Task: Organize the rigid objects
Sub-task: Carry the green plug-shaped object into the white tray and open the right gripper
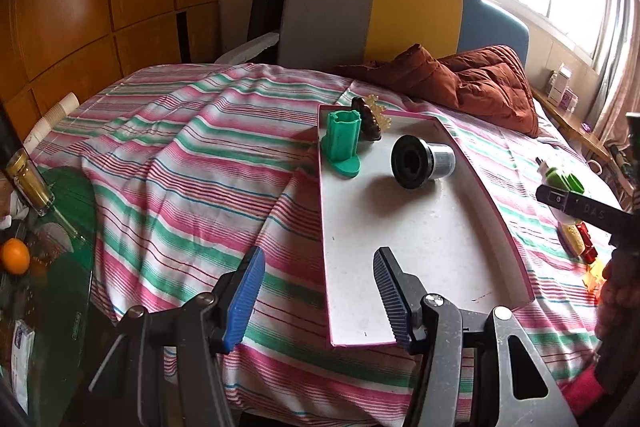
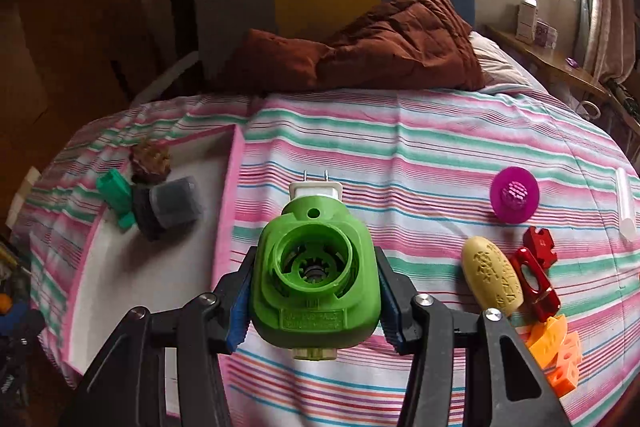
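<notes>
My right gripper (image 2: 314, 291) is shut on a green plug-in device (image 2: 314, 279) with a white plug end, held above the striped bedcover; it also shows in the left wrist view (image 1: 560, 181). My left gripper (image 1: 320, 291) is open and empty over the near left edge of the white tray (image 1: 400, 247). On the tray's far end stand a teal holder (image 1: 342, 143), a black and grey cylinder (image 1: 420, 161) and a brown spiky piece (image 1: 370, 121). The tray (image 2: 120, 287) lies left of the right gripper.
Loose on the bedcover to the right are a magenta disc (image 2: 514, 195), a yellow oval (image 2: 492, 277), red pieces (image 2: 534, 281), orange blocks (image 2: 558, 355) and a white tube (image 2: 626, 203). A brown quilt (image 2: 380, 43) lies at the headboard. A glass table with a jar (image 1: 28, 183) and an orange (image 1: 14, 255) stands left.
</notes>
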The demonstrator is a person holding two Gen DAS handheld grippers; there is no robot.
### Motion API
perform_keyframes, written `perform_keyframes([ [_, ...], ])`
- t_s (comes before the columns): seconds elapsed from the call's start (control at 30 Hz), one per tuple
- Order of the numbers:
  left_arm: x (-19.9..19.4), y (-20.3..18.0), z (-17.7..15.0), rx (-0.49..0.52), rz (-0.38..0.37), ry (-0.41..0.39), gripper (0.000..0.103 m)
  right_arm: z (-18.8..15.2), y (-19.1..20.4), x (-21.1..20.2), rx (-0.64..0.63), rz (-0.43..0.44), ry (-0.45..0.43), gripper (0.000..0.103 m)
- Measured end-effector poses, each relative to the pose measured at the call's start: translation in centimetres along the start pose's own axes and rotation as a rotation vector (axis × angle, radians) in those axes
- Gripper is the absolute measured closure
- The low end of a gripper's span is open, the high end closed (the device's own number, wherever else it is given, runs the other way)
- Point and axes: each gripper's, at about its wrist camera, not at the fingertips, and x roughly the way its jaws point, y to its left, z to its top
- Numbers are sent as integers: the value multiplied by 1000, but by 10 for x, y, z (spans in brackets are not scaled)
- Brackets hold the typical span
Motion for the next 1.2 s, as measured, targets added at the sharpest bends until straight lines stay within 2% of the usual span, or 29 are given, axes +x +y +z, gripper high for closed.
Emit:
perform_keyframes([
  [0.27,1,13,-1,-23,13,-4,45,-4,86,-2,-153,168,45,51],
  [0.4,3,20,-3,-47,18,1,45,-11,117,14,-169,226,114,51],
  [0.57,3,33,-3,-68,38,3,46,-9,146,37,-157,266,175,51],
  [0.67,3,41,-3,-89,52,4,45,-4,162,51,-168,256,191,51],
  [0.8,4,48,-4,-103,62,9,45,0,176,77,-154,271,242,51],
  [0.9,6,49,-5,-104,65,17,45,1,180,96,-105,330,310,49],
  [1.07,7,49,-5,-102,70,16,45,2,175,88,-85,370,273,46],
  [1.2,6,46,-4,-94,67,10,45,4,165,65,-92,375,207,46],
])
